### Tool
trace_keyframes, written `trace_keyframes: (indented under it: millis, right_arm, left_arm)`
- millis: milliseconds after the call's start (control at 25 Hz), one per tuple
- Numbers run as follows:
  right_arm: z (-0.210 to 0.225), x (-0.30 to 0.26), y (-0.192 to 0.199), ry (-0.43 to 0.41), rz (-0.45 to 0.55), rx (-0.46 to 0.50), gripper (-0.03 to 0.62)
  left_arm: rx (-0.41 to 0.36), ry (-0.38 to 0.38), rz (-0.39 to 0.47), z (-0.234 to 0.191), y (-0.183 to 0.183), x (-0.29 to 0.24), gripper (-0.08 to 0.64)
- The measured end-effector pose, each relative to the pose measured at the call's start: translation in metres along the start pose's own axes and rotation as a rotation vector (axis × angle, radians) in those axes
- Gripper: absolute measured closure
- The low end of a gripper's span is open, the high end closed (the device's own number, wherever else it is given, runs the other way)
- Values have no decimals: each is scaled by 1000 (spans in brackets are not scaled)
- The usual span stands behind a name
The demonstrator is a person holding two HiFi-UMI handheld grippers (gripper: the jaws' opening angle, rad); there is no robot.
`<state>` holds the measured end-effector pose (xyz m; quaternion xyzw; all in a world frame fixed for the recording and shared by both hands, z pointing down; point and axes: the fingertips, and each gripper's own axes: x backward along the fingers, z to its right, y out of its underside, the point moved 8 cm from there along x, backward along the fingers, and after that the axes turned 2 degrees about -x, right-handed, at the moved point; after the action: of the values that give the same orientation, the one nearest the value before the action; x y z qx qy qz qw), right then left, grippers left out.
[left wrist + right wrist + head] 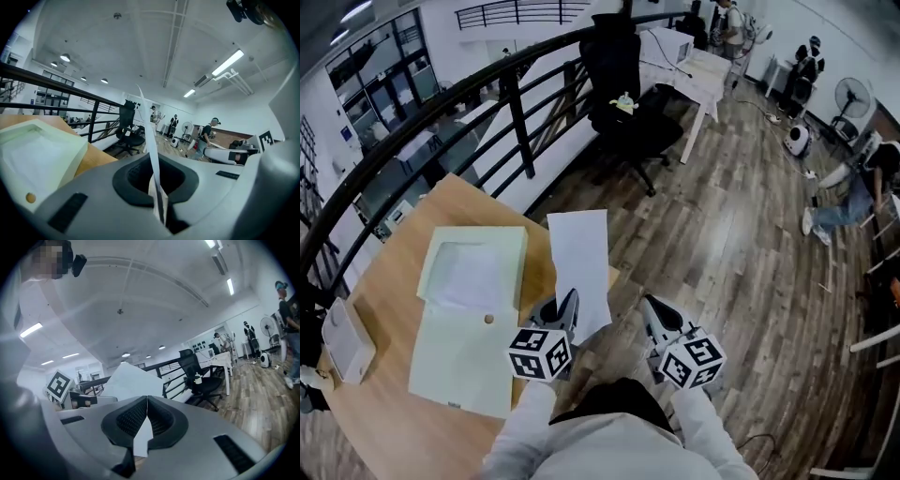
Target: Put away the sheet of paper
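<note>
A white sheet of paper (578,258) hangs over the right edge of the wooden table (389,281), with my left gripper (565,307) shut on its near edge. In the left gripper view the sheet (147,126) stands edge-on, running up out of the closed jaws. A pale green folder (473,309) lies open on the table to the left of the sheet, and shows as the folder (37,157) at the left. My right gripper (655,311) is over the floor, a little right of the sheet, jaws together. From the right gripper view the sheet (129,380) slants up behind the jaws.
A black railing (516,103) runs along the table's far side. A black office chair (623,103) and a white desk (698,70) stand beyond. A white device (345,342) sits at the table's left edge. People and a fan (851,94) are at the far right on the wood floor.
</note>
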<state>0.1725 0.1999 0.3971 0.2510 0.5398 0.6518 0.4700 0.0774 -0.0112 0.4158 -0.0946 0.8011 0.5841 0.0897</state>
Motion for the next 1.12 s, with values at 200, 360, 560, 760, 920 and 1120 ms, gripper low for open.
trace_keyframes:
  millis: [200,360,560,760,920,1120]
  right_arm:
    - [4,-47,-5,-109,-40,19,563]
    - [9,-89,-17,-231,-70,31,563]
    - [14,-144,-29,-399,-125,54,563]
    - [5,-181,-29,-542,-159,79,563]
    - [-11,-197,-22,-655,-186,98,563]
    - [-24,-216,-22,-772,-224,101,563]
  left_arm:
    - [52,-89,30,-25,-4,-1,543]
    - [88,-186,69,-40,-14,-4,543]
    - [118,-336,127,-51,-28,-6,543]
    - [148,-454,194,-58,-32,2,543]
    - [165,-549,247,-58,-28,21,543]
    - [181,-679,305,-59,-31,42,543]
